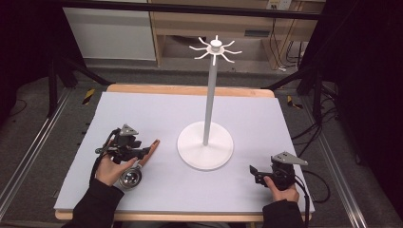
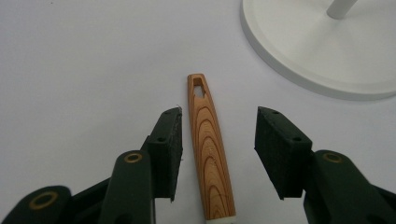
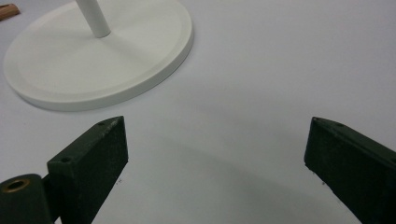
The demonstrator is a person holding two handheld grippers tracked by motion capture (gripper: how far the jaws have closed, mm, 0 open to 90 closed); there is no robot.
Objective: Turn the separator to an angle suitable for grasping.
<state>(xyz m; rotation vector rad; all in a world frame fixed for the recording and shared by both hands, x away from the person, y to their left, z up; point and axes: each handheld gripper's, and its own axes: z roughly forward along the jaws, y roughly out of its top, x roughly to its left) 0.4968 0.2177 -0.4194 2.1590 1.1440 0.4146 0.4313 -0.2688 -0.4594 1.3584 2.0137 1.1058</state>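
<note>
A ladle lies on the table at the left, with a wooden handle [image 1: 151, 148] and a shiny metal bowl [image 1: 129, 177]. My left gripper [image 1: 144, 152] stands open around the handle [image 2: 208, 140]. The handle lies between the two pads, closer to the left pad [image 2: 169, 144], and a gap shows on each side. The handle's end has a hanging slot [image 2: 198, 86] that points toward the white stand [image 1: 205, 145]. My right gripper [image 1: 253, 173] rests open near the front right of the table, with bare table between its jaws [image 3: 215, 128].
The stand has a round base [image 2: 317, 51], a tall pole [image 1: 210, 90] and a ring of hooks [image 1: 215, 49] on top. Its base [image 3: 93, 60] lies ahead and to the left of the right gripper. A pale mat [image 1: 157, 109] covers the table.
</note>
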